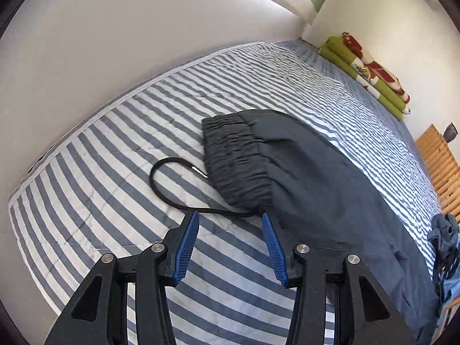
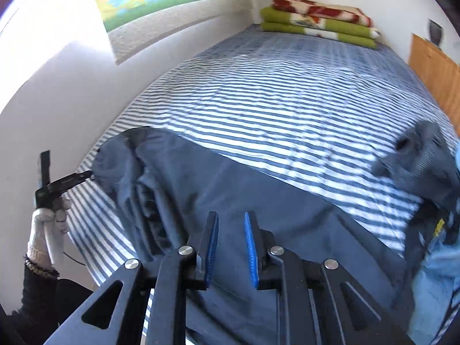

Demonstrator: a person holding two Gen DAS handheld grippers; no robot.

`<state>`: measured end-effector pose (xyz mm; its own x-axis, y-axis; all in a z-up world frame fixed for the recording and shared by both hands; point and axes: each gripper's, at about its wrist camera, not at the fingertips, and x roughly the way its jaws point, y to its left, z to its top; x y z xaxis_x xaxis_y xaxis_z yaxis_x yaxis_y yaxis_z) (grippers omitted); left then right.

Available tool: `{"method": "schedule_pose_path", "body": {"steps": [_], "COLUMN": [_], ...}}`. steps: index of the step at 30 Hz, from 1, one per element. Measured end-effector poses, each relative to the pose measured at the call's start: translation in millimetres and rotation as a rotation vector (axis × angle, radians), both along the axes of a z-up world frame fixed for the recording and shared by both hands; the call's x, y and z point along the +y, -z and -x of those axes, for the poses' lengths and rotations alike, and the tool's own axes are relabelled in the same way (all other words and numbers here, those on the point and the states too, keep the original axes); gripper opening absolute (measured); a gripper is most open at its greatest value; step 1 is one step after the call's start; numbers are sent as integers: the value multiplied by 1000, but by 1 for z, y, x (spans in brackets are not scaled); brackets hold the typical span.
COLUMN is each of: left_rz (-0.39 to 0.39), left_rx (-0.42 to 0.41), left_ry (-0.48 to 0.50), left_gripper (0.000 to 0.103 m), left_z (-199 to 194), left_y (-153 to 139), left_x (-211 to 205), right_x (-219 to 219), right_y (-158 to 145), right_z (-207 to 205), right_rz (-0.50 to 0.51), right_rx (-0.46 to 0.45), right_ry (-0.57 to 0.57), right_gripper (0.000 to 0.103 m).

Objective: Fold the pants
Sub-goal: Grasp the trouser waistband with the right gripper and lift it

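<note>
Dark grey-blue pants (image 1: 316, 178) lie lengthwise on the blue-and-white striped bed (image 1: 115, 158), legs stacked one on the other. The gathered elastic waistband (image 1: 235, 158) faces my left gripper (image 1: 230, 215). That gripper is open with nothing between its blue pads, just short of the waistband corner. A black drawstring (image 1: 161, 178) loops out over the cover, passing by the left fingertip. In the right wrist view my right gripper (image 2: 231, 215) hovers over the pants (image 2: 230, 178) with a narrow gap between its pads and no cloth in it. A gloved hand (image 2: 46, 230) holds the left gripper at the waistband end.
A folded green, red and white blanket (image 2: 319, 26) lies at the head of the bed. Wooden furniture (image 2: 434, 69) stands along the right side. A heap of other grey and light blue clothes (image 2: 422, 155) sits at the bed's right edge. White wall borders the left.
</note>
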<state>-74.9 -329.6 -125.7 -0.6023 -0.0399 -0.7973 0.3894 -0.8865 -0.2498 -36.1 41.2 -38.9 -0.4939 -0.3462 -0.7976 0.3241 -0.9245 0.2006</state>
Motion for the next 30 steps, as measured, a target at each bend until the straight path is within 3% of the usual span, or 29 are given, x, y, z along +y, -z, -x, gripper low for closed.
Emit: {"method": "schedule_pose_path", "body": {"steps": [3, 7, 9, 11, 12, 14, 16, 21, 22, 23, 24, 27, 30], "left_rz": [-34, -3, -42, -18, -7, -62, -122, -101, -108, -113, -115, -98, -87], "left_rx": [-1, -20, -24, -33, -32, -20, -18, -28, -22, -20, -23, -30, -30], "left_ry": [-25, -36, -34, -11, -16, -37, -44, -21, -23, -23, -23, -8, 13], "left_gripper": [49, 49, 48, 48, 48, 48, 48, 49, 50, 50, 50, 50, 51], "left_z": [-5, 1, 1, 1, 0, -1, -1, -2, -3, -3, -4, -5, 2], "left_y": [13, 26, 32, 32, 31, 32, 36, 35, 34, 34, 34, 31, 29], "left_x": [-26, -48, -57, -60, -63, -73, -78, -72, -72, -73, -72, -67, -59], "right_x": [-102, -222, -271, -312, -325, -351, -369, -396, -396, -393, -388, -364, -333], "right_y": [5, 24, 40, 59, 68, 88, 102, 119, 119, 115, 109, 89, 73], "right_z": [16, 19, 25, 31, 32, 36, 40, 47, 54, 65, 75, 110, 137], "right_rz": [-5, -68, -122, -180, -208, -272, -323, -483, -472, -419, -365, -140, -14], "right_rx": [21, 69, 67, 65, 58, 36, 40, 130, 111, 72, 30, -114, -146], "right_ry": [-193, -404, -464, -502, -517, -546, -556, -553, -538, -513, -482, -370, -271], "right_gripper": [22, 22, 22, 25, 28, 39, 39, 39, 33, 13, 4, 3, 3]}}
